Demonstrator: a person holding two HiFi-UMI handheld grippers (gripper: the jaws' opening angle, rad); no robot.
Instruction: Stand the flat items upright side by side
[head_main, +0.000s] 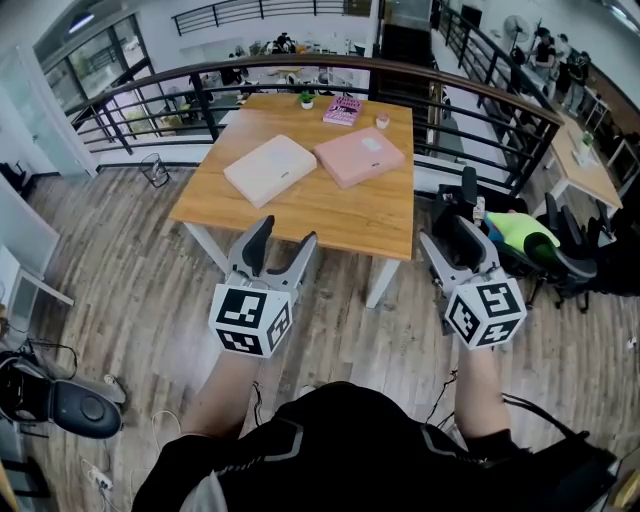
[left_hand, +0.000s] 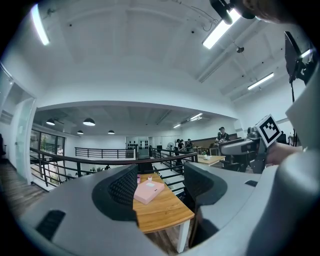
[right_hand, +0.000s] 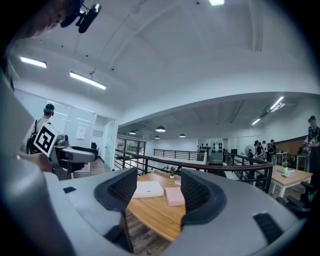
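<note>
**Spotter 1:** Jaws are standing wide apart on both sides. You are holding the left gripper (head_main: 286, 235) and the right gripper (head_main: 450, 238) low in the frame, gripping nothing.

**Spotter 2:** Your cream flat rectangular case (head_main: 270, 169) and pink flat rectangular case (head_main: 358, 156) are lying flat, just beside each other, on the wooden table (head_main: 300, 215) at upper centre, well apart from your grippers.

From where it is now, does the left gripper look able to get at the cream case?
Probably not yet: the left gripper, jaws open and empty, is short of the table. Nothing blocks the cream case otherwise.
</note>
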